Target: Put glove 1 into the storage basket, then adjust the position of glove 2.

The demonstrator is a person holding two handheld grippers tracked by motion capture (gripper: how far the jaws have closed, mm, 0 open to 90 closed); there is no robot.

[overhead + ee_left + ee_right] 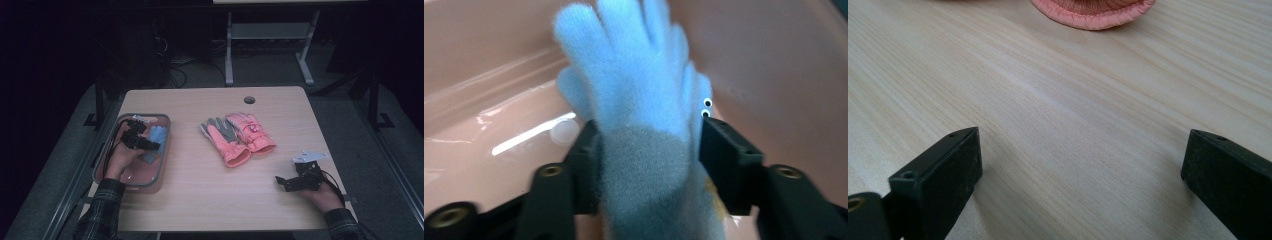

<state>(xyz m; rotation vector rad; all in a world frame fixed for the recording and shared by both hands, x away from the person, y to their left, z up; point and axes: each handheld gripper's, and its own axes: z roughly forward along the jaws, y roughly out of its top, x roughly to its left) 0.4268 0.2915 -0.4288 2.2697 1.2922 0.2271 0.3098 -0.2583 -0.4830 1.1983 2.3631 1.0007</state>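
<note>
Left of frame: blue glove (156,142) lies in the pink bin (161,172), left gripper (649,145) over it, fingers (729,160) part open either side of the cuff, seemingly not pressing. Centre: pink gloves (239,137) on the worktop (200,200), not binned yet. Lower right: right gripper (281,182) rests wide open, empty.
</note>
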